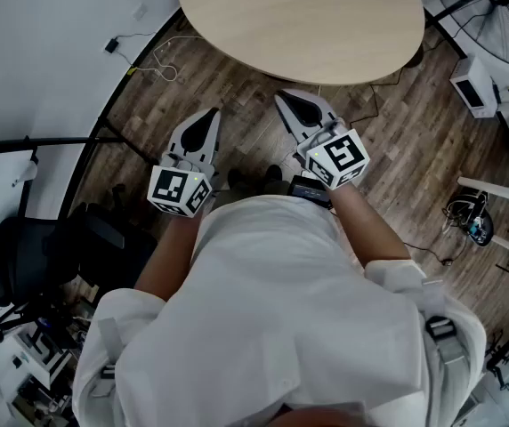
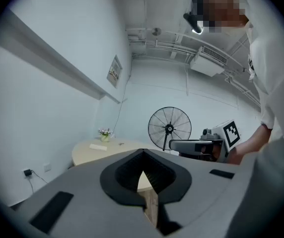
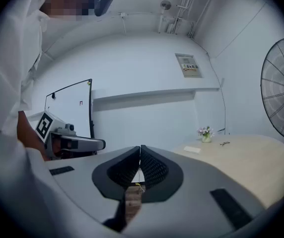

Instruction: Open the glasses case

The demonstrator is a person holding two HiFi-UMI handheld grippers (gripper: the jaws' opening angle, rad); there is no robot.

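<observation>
Left gripper (image 1: 213,114), right gripper (image 1: 281,98): ribbed jaws pressed together, empty. Round pale-wood table (image 1: 308,25); flower pot (image 3: 205,133) seen only in gripper views.

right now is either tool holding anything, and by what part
Nothing is held. The left tool and the right tool are both shut, with nothing between their jaws.

Left gripper (image 1: 210,116) and right gripper (image 1: 285,101) side by side, jaws together
</observation>
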